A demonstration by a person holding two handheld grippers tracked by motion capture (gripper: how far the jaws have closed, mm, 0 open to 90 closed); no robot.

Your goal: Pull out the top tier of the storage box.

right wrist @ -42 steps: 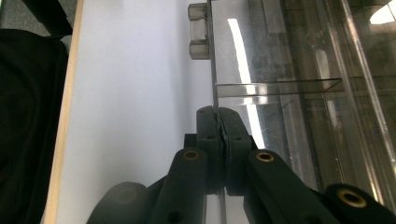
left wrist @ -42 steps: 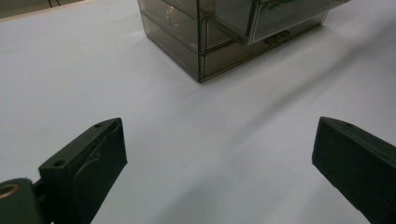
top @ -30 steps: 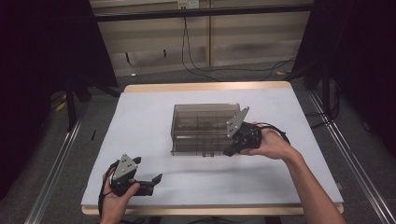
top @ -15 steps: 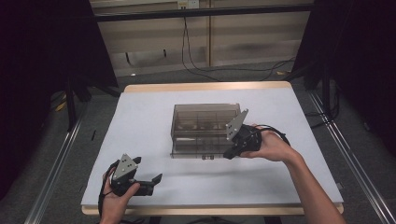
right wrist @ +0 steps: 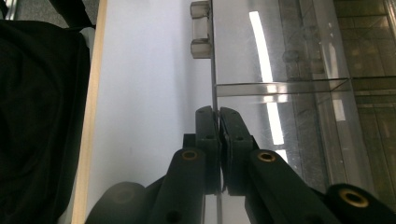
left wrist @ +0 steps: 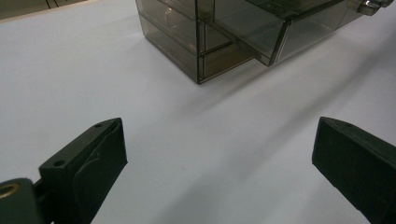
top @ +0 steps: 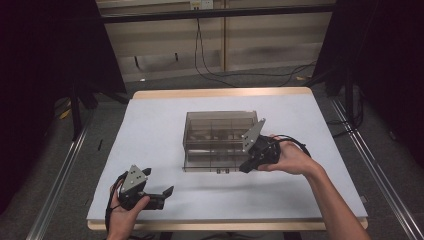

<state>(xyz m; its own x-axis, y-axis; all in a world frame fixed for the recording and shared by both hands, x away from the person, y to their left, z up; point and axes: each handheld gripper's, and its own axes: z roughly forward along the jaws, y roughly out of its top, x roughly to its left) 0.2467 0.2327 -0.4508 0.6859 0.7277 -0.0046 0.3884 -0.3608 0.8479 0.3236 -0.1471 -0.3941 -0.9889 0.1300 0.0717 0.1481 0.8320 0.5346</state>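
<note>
A see-through smoky plastic drawer box [top: 220, 140] sits in the middle of the high view, on the white tabletop [top: 150, 125]. The right tongs [top: 246, 168] are at its lower right corner, clenched tight on the thin clear front wall of a drawer [right wrist: 215, 70]. The left tongs [top: 169, 190] rest at the lower left, spread wide apart with nothing in them.

Left claw [top: 167, 190] agape, right claw [top: 245, 168] clamped
</note>
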